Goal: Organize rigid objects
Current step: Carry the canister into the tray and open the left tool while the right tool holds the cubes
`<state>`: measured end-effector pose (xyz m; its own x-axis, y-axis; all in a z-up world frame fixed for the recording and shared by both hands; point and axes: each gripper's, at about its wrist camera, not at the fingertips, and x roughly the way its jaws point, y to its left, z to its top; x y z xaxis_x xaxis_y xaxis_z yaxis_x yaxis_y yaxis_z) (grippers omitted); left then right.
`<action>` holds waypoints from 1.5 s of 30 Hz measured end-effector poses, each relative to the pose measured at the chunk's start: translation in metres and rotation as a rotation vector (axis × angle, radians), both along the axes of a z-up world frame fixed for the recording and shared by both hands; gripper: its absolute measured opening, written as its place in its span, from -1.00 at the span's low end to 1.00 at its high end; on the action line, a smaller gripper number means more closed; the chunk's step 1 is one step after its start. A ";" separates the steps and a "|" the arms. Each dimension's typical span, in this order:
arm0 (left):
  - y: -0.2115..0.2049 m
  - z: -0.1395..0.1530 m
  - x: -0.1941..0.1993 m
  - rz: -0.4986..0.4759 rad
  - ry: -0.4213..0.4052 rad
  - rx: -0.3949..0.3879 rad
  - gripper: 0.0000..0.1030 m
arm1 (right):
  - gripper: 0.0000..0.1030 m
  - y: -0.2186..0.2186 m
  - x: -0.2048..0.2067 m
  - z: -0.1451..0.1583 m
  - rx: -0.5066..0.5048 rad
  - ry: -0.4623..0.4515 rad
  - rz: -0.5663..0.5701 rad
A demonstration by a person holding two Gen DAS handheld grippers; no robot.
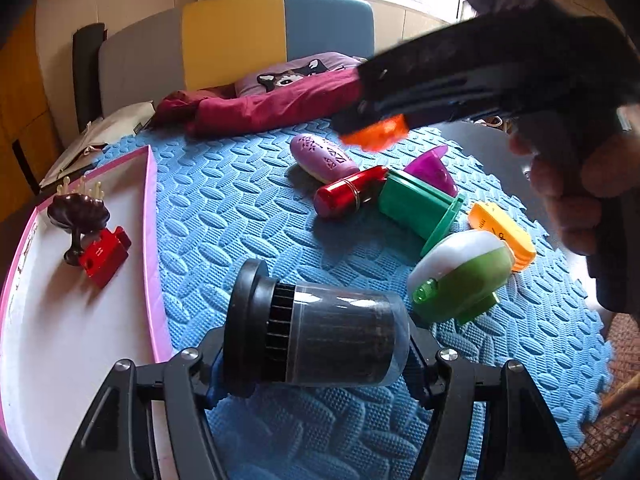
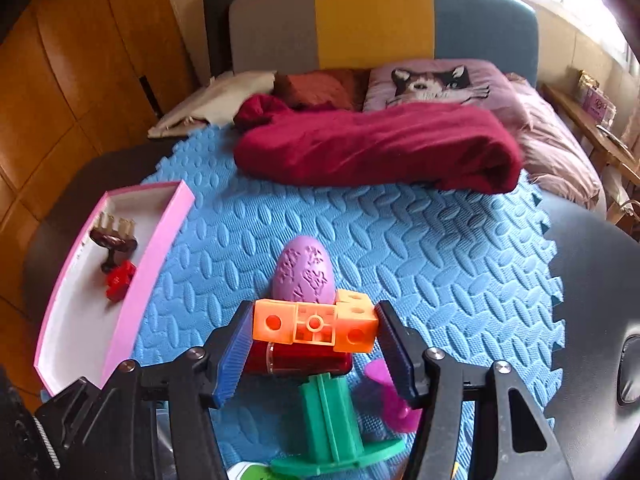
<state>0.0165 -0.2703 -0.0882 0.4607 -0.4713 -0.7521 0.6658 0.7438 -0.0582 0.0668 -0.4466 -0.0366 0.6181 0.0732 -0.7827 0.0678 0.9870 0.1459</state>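
My left gripper [image 1: 316,360] is shut on a black ribbed canister [image 1: 332,344] that lies sideways between its pads, low over the blue foam mat [image 1: 224,208]. My right gripper [image 2: 316,324] is shut on an orange block piece [image 2: 316,322], held in the air above a purple egg [image 2: 306,270], a red tube [image 2: 296,358], a green flanged part [image 2: 332,412] and a magenta funnel [image 2: 394,396]. In the left wrist view that gripper [image 1: 376,132] hangs over the same pile. A white-and-green dispenser [image 1: 460,276] and a yellow piece [image 1: 502,232] lie nearby.
A pink-rimmed white tray [image 1: 152,220] stands at the mat's left edge, holding a dark brown stand [image 1: 78,212] and a red block [image 1: 105,256]. A maroon blanket [image 2: 376,148] and a cat pillow [image 2: 436,80] lie at the back. A person's hand [image 1: 580,184] grips the right tool.
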 end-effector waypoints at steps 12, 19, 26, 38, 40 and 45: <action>0.037 0.049 -0.025 -0.002 -0.048 -0.088 0.33 | 0.19 0.012 -0.056 0.029 0.088 -0.136 -0.039; 0.106 0.079 -0.011 0.165 -0.066 -0.164 0.33 | 0.19 0.055 -0.062 0.025 0.077 -0.143 0.079; 0.181 0.071 0.032 0.412 -0.027 -0.152 0.33 | 0.19 0.091 -0.053 0.001 0.055 -0.096 0.182; 0.190 0.055 0.109 0.513 0.017 -0.098 0.33 | 0.19 0.104 -0.045 -0.034 0.017 -0.011 0.255; 0.187 0.051 0.127 0.516 0.033 -0.097 0.33 | 0.19 0.105 -0.044 -0.034 0.017 -0.009 0.258; 0.172 0.042 0.163 0.519 0.026 -0.060 0.33 | 0.19 0.107 -0.044 -0.034 0.001 -0.012 0.269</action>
<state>0.1799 -0.0979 -0.0461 0.6264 -0.2286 -0.7452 0.2078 0.9704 -0.1230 0.0229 -0.3397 -0.0708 0.5858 0.2375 -0.7749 -0.1991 0.9690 0.1464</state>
